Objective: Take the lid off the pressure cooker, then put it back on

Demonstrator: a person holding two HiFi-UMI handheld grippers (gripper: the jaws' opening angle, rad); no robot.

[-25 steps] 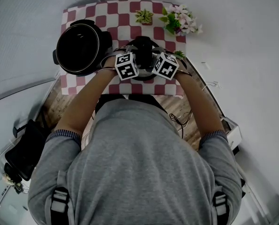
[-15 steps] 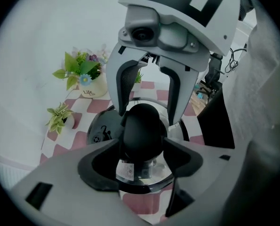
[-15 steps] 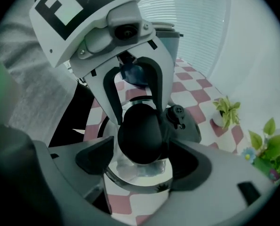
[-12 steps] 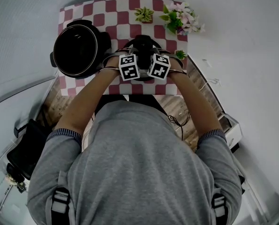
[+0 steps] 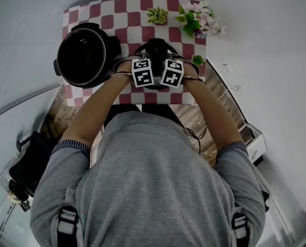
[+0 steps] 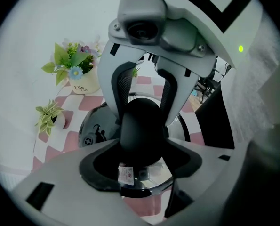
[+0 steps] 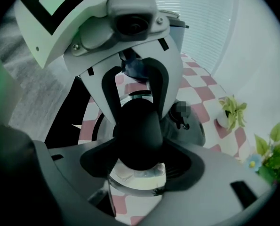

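On the desk (image 5: 132, 9), just right of the open pot (image 5: 83, 55), the lid (image 5: 157, 48) sits flat under both tongs. Left tongs (image 6: 143, 144) and right tongs (image 7: 139, 145) come in steeply from above, facing each other. Each is clenched on one end of the black handle (image 6: 140, 121); the right jaws have just been closing onto it. Handle's long axis runs tongs-to-tongs, left-right. Pot lies on the left tongs' side, so the refit likely means lift, then carry left.
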